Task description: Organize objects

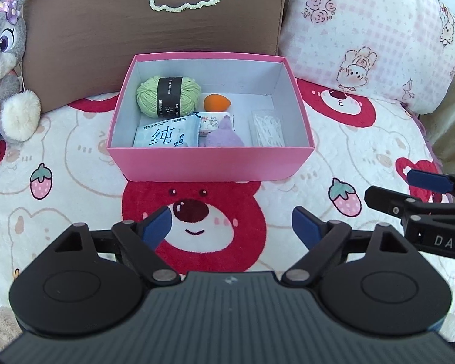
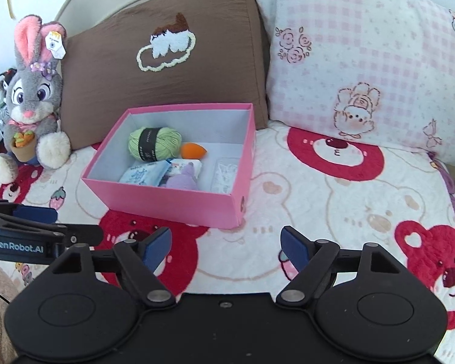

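My left gripper [image 1: 232, 227] and right gripper [image 2: 224, 244] both have their jaws spread wide, holding and touching nothing. They hover over open bear-print blanket [image 1: 60, 151] on the bed. The pink box [image 1: 210, 163] sits just beyond them, before the pillows, holding green yarn [image 1: 166, 95], an orange sponge [image 1: 217, 102], a tissue pack [image 1: 166, 135], a purple plush [image 1: 224, 138] and cotton swabs [image 1: 267, 129].

The right claw [image 2: 224, 244] gapes empty over the bed [image 2: 333, 200]; the pink box [image 2: 179, 203] sits just ahead, slightly left.
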Motion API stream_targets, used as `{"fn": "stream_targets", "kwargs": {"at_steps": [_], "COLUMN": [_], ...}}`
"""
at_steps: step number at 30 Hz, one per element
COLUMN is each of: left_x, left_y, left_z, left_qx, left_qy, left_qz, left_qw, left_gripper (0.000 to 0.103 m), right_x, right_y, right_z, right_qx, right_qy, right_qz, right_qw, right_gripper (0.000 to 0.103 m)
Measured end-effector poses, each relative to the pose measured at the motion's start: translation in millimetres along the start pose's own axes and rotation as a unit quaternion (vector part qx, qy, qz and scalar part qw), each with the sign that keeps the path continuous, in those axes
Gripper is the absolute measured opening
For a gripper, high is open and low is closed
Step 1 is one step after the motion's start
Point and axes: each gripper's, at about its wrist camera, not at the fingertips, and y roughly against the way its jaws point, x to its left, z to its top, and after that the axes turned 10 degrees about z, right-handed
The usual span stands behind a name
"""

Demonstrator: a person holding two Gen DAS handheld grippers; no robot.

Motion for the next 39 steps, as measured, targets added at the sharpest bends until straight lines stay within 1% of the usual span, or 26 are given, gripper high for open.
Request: {"fn": "stream_targets", "kwargs": {"at_steps": [2,4,5,6,7,11,15,18,22,26,31,33,35,39], "left_x": [0.9,0.7,0.6,0.3,-0.4,1.4,0.0,-0.3,-1.7,-2.0,-0.9,-0.8,-0.7,0.1], "left_y": [0.1,0.6,0.5,0.7,1.1,1.4,0.7,1.8,0.4,1.1,1.5,1.4,3.2,5.1], "left_z": [0.2,0.0,-0.4,-0.9,-1.2,-1.9,-0.2,-1.3,-2.2,-2.5,-3.9,-4.3,-4.6,-4.4], "left_qx": [0.002,0.005,0.009,0.013,0.015,0.027,0.042,0.043,0.05,0.05,0.053,0.057,0.053,0.05], "left_qy": [0.004,0.003,0.002,0.0,-0.003,0.001,-0.012,-0.019,-0.026,-0.029,-0.028,-0.03,-0.032,-0.034], "left_qz": [-0.002,-0.005,-0.006,-0.006,-0.007,-0.013,-0.013,-0.011,-0.015,-0.021,-0.019,-0.012,-0.007,-0.009], "left_qw": [1.0,1.0,0.9999,0.9999,0.9999,0.9996,0.9989,0.9988,0.9983,0.9981,0.998,0.9978,0.9981,0.9981], "left_gripper": [0.093,0.099,0.1,0.1,0.1,0.1,0.1,0.101,0.101,0.101,0.101,0.101,0.101,0.101], "right_x": [1.1,1.1,1.6,2.1,3.0,5.6,6.5,9.0,13.7,17.1,16.3,15.8,14.8,11.1], "right_y": [2.3,4.4,5.3,6.0,6.6,8.4,10.1,10.3,10.3,10.3,8.5,7.5,7.1,4.1], "right_z": [-1.8,-3.0,-3.5,-4.2,-5.0,-7.0,-7.3,-7.4,-9.4,-12.5,-13.9,-13.7,-14.1,-13.9], "right_qx": [0.003,0.006,0.007,0.009,0.01,0.017,0.022,0.029,0.041,0.051,0.057,0.059,0.059,0.065], "right_qy": [-0.003,-0.013,-0.019,-0.024,-0.027,-0.032,-0.042,-0.043,-0.022,-0.009,-0.015,-0.02,-0.022,-0.036], "right_qz": [-0.012,-0.015,-0.017,-0.019,-0.022,-0.034,-0.039,-0.04,-0.054,-0.059,-0.055,-0.057,-0.058,-0.063], "right_qw": [1.0,1.0,1.0,1.0,0.999,0.999,0.998,0.998,0.997,0.997,0.997,0.996,0.996,0.995], "right_gripper": [0.083,0.084,0.084,0.088,0.09,0.09,0.091,0.091,0.091,0.091,0.091,0.091,0.091,0.091]}}
